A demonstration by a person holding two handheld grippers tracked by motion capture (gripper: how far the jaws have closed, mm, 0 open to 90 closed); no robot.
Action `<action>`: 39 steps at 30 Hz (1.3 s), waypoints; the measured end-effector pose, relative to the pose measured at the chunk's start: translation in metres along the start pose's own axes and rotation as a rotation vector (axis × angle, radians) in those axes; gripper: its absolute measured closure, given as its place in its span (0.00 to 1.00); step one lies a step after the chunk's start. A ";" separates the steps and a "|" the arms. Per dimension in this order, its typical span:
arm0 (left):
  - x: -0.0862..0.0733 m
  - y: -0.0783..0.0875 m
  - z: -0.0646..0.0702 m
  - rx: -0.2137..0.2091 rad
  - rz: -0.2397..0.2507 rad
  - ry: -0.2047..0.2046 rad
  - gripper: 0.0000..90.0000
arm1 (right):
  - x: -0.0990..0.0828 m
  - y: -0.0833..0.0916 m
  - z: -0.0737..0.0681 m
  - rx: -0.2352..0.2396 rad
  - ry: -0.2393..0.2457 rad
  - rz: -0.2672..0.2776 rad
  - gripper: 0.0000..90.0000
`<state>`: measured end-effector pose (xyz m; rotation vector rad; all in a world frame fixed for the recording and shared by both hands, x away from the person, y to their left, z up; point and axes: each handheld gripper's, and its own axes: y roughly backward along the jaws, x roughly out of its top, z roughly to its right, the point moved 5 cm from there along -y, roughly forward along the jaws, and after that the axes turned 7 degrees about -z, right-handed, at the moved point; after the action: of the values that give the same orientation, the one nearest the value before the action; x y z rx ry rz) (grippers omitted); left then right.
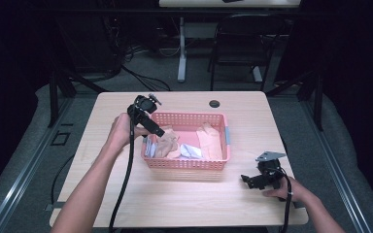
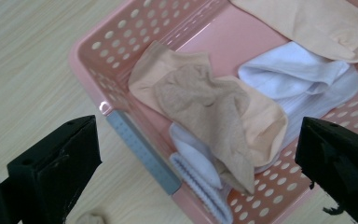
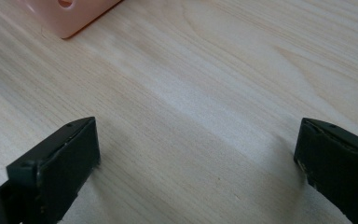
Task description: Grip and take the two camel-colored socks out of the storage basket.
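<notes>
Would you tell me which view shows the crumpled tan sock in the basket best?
The left gripper view: the tan sock lies close, its knit texture clear. The high view shows it small; the right gripper view catches a basket corner.

Right gripper (image 3: 198, 163) w/ its 2 black jaws spread wide, nothing btwn them, sitting low over the pale wood table (image 3: 223, 79). Corner of a pink basket (image 3: 70, 16) peeks in top left, well apart.

A dim lab or office: a pale wooden desk (image 1: 184, 199) on grey carpet (image 1: 24, 160), cables (image 1: 141, 73) and a black chair (image 1: 243, 43) behind.
</notes>
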<state>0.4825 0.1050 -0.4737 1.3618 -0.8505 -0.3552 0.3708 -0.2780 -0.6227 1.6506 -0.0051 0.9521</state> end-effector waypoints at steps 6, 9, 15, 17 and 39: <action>0.005 -0.009 0.006 -0.026 -0.014 -0.014 0.00 | 0.000 0.000 0.000 0.001 0.000 0.000 0.00; 0.010 -0.015 0.009 -0.027 -0.008 -0.020 0.00 | 0.000 0.000 0.000 0.002 0.001 0.000 0.00; 0.009 -0.038 0.019 -0.053 -0.049 -0.034 0.01 | 0.000 0.000 0.000 0.004 0.000 0.004 0.00; 0.009 -0.041 0.021 -0.057 -0.057 -0.035 0.03 | 0.000 0.000 0.000 0.003 0.000 0.004 0.00; -0.005 -0.091 0.026 -0.048 -0.218 -0.060 0.50 | -0.001 0.001 0.000 0.003 -0.003 0.001 0.00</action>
<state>0.4829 0.0703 -0.5624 1.4087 -0.7394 -0.5844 0.3699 -0.2782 -0.6225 1.6552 -0.0061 0.9508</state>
